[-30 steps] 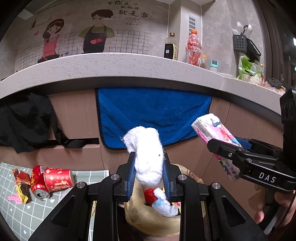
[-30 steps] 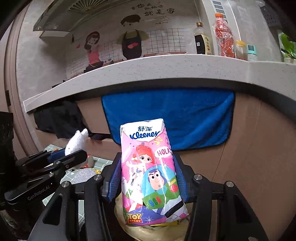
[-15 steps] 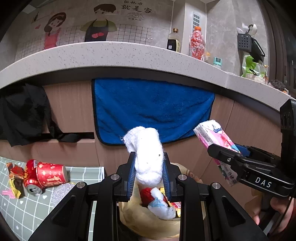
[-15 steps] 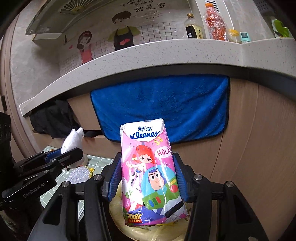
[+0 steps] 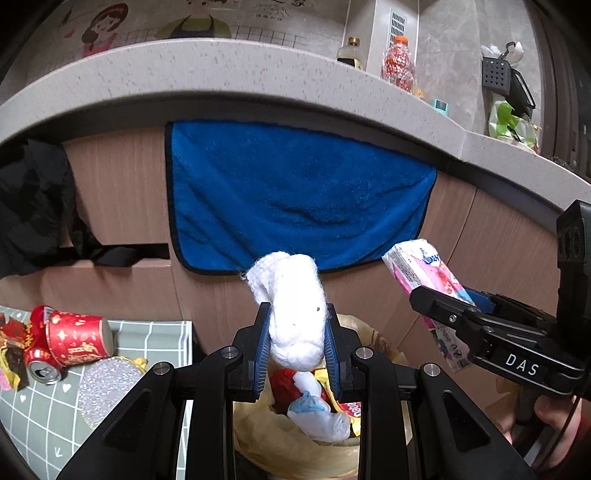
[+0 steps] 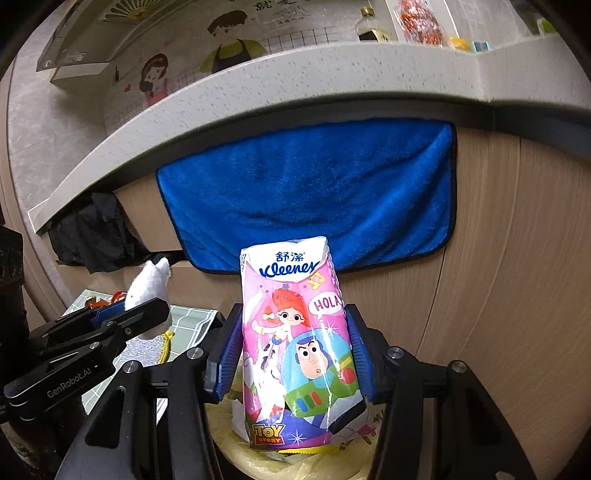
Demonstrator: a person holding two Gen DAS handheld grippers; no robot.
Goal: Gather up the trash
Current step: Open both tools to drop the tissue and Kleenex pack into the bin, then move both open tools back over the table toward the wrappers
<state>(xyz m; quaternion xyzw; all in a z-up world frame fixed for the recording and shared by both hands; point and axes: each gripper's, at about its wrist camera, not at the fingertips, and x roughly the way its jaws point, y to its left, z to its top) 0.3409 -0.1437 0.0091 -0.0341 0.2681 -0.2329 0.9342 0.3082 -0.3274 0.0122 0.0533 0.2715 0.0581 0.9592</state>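
My left gripper [image 5: 295, 347] pinches a white wad [image 5: 291, 295]; my right gripper [image 6: 293, 354] clamps a tissue pack [image 6: 295, 332]. Both hang over the bin [image 5: 295, 443] (already part full), so I centre each before letting go.

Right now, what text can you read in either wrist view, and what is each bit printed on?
"Kleenex", "HOLA", "TOY STORY", plus "舒潔": tissue pack clamped in the right tool.
"DAS": side of the right tool, seen from the left wrist.
"GenRobot.AI": side of the left tool.
Wall mural characters, bottle labels, red cup print: unreadable.
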